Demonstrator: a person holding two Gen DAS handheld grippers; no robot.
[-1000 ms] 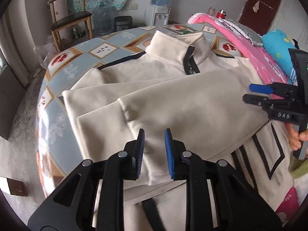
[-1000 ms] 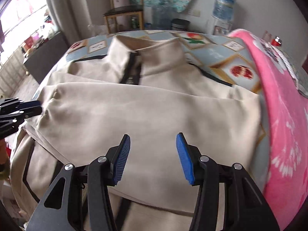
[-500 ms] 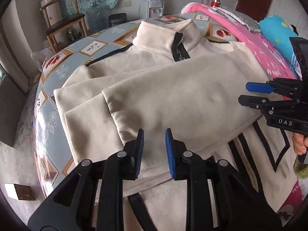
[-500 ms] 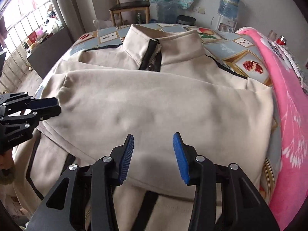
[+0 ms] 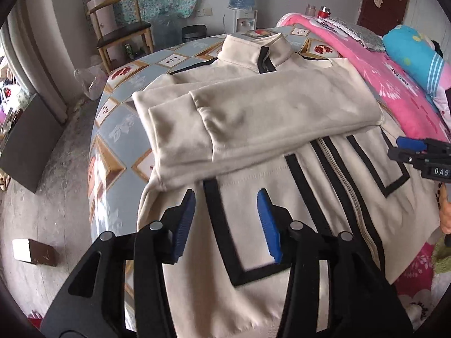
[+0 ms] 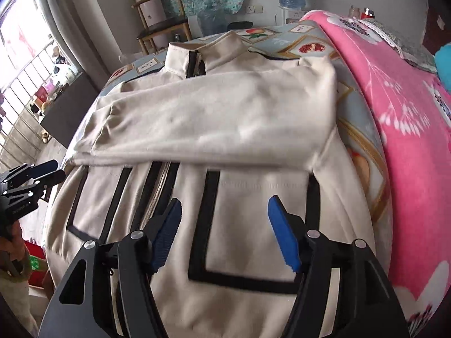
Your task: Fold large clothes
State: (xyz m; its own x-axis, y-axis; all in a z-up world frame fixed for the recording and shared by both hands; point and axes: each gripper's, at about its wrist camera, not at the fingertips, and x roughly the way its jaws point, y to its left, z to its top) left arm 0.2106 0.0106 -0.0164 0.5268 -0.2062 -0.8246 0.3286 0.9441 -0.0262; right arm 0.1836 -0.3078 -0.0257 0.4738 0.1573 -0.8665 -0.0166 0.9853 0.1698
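Note:
A cream jacket [image 5: 253,112] with black trim and a front zip lies flat on the bed, collar at the far end; it also shows in the right wrist view [image 6: 225,118]. Both sleeves are folded across its chest. My left gripper [image 5: 227,222] is open and empty above the jacket's lower left part, over a black-outlined pocket [image 5: 222,225]. My right gripper [image 6: 224,231] is open and empty above the lower right pocket [image 6: 253,225]. Each gripper shows at the edge of the other's view, the right one [image 5: 422,152] and the left one [image 6: 31,180].
A patterned blue-grey sheet [image 5: 118,129] covers the bed. A pink blanket [image 6: 408,140] lies along the right side, with a blue pillow [image 5: 414,50] beyond. A wooden chair [image 5: 124,33] and a water dispenser [image 5: 242,5] stand at the far wall. Bare floor [image 5: 42,211] lies left.
Both grippers have pulled back from the folded sleeves toward the jacket's hem and opened wider. The folded sleeves stay lying across the chest.

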